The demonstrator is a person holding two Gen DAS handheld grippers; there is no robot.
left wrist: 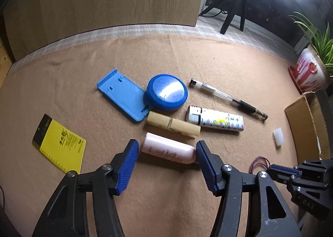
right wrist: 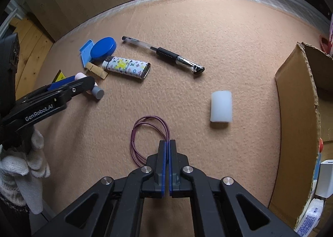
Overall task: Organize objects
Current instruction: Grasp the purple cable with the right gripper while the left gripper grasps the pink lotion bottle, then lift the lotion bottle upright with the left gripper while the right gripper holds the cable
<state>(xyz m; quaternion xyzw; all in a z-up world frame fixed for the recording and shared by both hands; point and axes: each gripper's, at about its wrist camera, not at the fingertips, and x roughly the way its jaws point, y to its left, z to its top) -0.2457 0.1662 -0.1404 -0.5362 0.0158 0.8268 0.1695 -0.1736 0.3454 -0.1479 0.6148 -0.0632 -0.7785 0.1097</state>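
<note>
Right tool point(right wrist: 168, 143) is pinching a purple cord point(right wrist: 145, 132) | left tool point(left wrist: 166, 153) is straddling the pink bottle point(left wrist: 168, 149), unclamped | pen point(right wrist: 162, 53), lighter point(right wrist: 127, 66), white block point(right wrist: 221, 106) are lying loose on the counter point(right wrist: 208, 28) | box point(right wrist: 295, 132) is waiting; sorting looks barely begun.

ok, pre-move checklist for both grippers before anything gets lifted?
1. Pink bottle between the left gripper pads: ok, it lies lengthwise in the gap.
2. Left pads pressing on the bottle: not ok, a gap shows at the left pad; the right end looks close or touching.
3. Bottle clear of the wooden clip: ok, a narrow strip of cloth separates them.
4. Right gripper shut on the purple cord loop: ok, jaws closed with the cord running in at the tips.
5. Cord free of the white block: ok, apart.
6. Room in the cardboard box: cannot tell, its inside is mostly hidden.
</note>
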